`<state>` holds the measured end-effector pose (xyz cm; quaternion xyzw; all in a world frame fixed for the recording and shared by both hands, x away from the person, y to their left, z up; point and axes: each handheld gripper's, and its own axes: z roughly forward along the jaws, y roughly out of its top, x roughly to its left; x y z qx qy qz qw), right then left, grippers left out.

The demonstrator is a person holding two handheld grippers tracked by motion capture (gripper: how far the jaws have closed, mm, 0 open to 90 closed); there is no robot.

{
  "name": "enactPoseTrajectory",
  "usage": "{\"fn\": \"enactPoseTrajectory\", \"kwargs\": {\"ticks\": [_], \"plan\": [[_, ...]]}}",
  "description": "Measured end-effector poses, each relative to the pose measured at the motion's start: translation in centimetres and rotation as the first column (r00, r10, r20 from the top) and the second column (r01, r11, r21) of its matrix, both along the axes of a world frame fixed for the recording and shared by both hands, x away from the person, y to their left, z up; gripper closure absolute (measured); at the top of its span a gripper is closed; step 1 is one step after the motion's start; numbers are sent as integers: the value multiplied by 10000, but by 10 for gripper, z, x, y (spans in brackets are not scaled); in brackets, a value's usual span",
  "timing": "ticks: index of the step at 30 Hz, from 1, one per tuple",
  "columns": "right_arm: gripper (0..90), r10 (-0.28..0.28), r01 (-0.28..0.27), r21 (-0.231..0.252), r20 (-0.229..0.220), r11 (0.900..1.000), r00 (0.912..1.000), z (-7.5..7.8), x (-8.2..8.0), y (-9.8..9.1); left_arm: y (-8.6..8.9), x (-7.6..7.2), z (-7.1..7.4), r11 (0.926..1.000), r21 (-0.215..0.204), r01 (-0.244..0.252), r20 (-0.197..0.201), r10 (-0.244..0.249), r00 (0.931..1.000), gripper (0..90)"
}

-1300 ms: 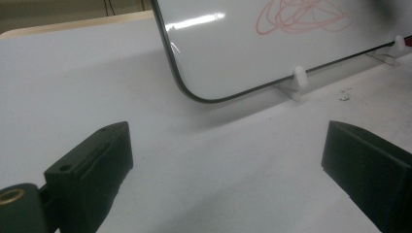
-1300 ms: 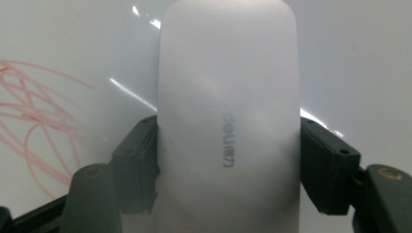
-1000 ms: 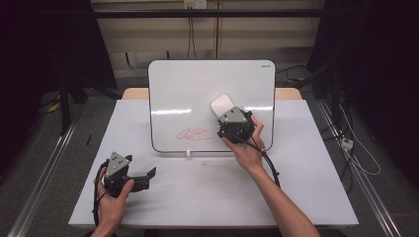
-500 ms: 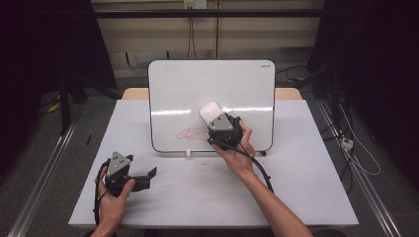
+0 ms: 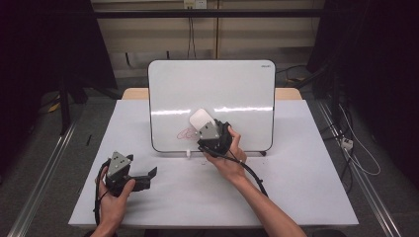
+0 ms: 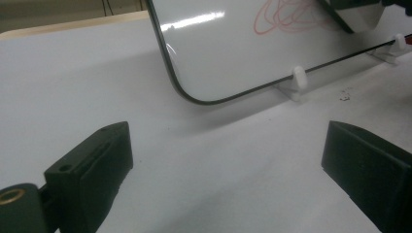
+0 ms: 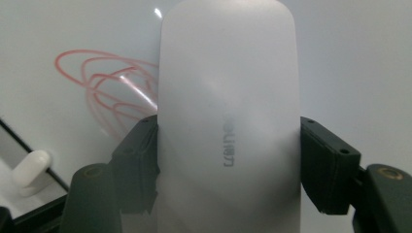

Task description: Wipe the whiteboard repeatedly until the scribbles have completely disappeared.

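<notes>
Eraser (image 7: 228, 126), white, smooth, rounded, is clamped in right gripper (image 7: 228, 165) beside red scribble (image 7: 109, 92).

Right gripper (image 5: 207, 129) has slid left and a little down across the whiteboard (image 5: 232, 84), taking the white eraser (image 5: 200, 118) clamped in its jaws with it. A second ago the eraser sat near the board's middle, well right of the red scribble (image 5: 185, 133); half a second ago it was closer. Now its edge touches the scribble's right side and covers part of it. The right hand and forearm have swung left along with it, toward the bench's left edge.
</notes>
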<state>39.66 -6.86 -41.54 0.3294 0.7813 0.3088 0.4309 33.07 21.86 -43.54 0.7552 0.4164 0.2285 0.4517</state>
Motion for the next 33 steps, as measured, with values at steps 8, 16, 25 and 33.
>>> {"fn": "enactPoseTrajectory", "kwargs": {"ticks": [8,16,25,33], "plan": [[317,370,-374,-428,-83,9984,9993,-9,-7,12,1,1,-1,10000,-33,-13,0,13,10000,44],[317,408,-408,-254,-32,9988,9992,-3,-2,5,4,0,-1,9999,-62,-112,-1,112,9999,44],[318,-126,125,198,55,9997,9999,20,17,-15,4,0,0,9999,-25,-111,15,111,9999,44],[317,-573,564,509,163,9971,9982,30,26,-18,4,0,-1,9999,-74,-149,-19,149,9999,44]]}}
